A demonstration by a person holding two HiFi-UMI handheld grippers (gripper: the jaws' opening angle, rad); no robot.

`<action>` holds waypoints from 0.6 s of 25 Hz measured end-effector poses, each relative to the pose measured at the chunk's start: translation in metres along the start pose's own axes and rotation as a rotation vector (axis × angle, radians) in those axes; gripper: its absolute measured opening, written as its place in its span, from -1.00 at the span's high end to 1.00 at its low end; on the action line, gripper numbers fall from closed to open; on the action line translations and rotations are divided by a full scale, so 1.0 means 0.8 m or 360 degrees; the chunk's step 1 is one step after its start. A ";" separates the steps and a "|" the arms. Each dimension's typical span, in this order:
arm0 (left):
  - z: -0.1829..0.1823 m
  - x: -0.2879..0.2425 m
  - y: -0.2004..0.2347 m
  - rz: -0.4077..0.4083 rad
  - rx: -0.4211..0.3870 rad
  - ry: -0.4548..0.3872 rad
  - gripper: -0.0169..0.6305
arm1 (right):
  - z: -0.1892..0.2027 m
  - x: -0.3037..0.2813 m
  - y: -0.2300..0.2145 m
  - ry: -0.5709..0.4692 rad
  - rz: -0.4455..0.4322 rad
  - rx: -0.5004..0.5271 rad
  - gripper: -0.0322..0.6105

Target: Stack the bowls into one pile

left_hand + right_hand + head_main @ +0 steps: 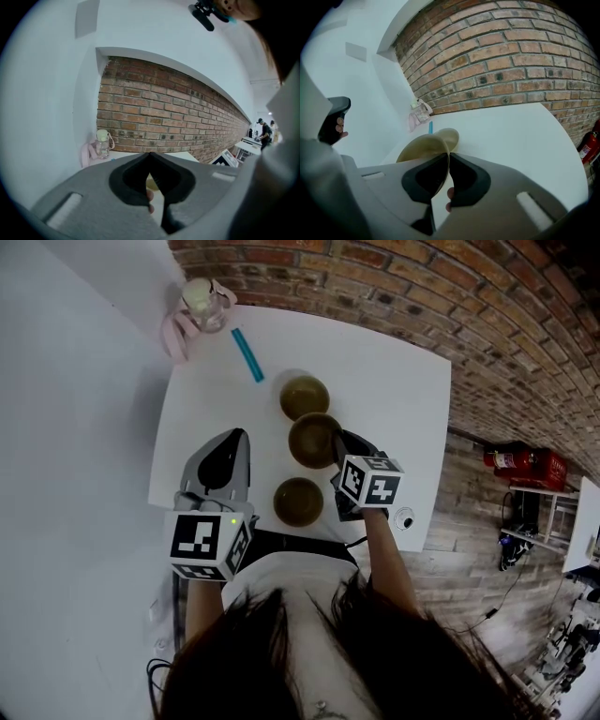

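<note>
At the centre of the head view, the right gripper [339,450] is pinching the right rim of the middle bowl [312,439], its jaws pressing on the thin wall. Above it in the frame, the far bowl [305,397] is sitting on the white table [394,381]; below it, the near bowl [298,501] is sitting too. Left of the bowls, the left gripper [232,439] is hovering with its jaws pressed together, holding nothing.
</note>
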State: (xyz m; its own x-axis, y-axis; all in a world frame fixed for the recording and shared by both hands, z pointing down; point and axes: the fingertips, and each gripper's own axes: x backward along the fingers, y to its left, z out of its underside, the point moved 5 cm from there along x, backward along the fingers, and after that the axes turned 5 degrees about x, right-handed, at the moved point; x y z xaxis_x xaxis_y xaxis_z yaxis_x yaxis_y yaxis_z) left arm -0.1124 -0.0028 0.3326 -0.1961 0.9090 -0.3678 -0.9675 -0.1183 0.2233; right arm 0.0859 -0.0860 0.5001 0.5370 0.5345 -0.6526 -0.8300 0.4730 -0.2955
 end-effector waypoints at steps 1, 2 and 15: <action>-0.001 0.000 0.001 -0.0004 0.0002 -0.0004 0.94 | -0.003 0.000 -0.002 -0.0005 0.0001 -0.0001 0.82; -0.001 0.000 0.001 -0.0009 0.0005 -0.0007 0.94 | -0.007 -0.001 -0.003 -0.0010 0.0002 -0.0001 0.82; -0.001 0.002 0.015 -0.0095 0.0043 -0.0015 0.94 | -0.046 -0.019 -0.006 -0.0047 -0.0037 0.0042 0.82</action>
State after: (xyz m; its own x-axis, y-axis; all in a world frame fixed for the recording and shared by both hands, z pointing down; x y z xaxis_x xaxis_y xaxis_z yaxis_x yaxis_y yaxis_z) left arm -0.1243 -0.0029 0.3336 -0.1365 0.9178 -0.3729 -0.9728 -0.0530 0.2257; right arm 0.0760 -0.1222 0.4855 0.5607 0.5435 -0.6246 -0.8132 0.5036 -0.2918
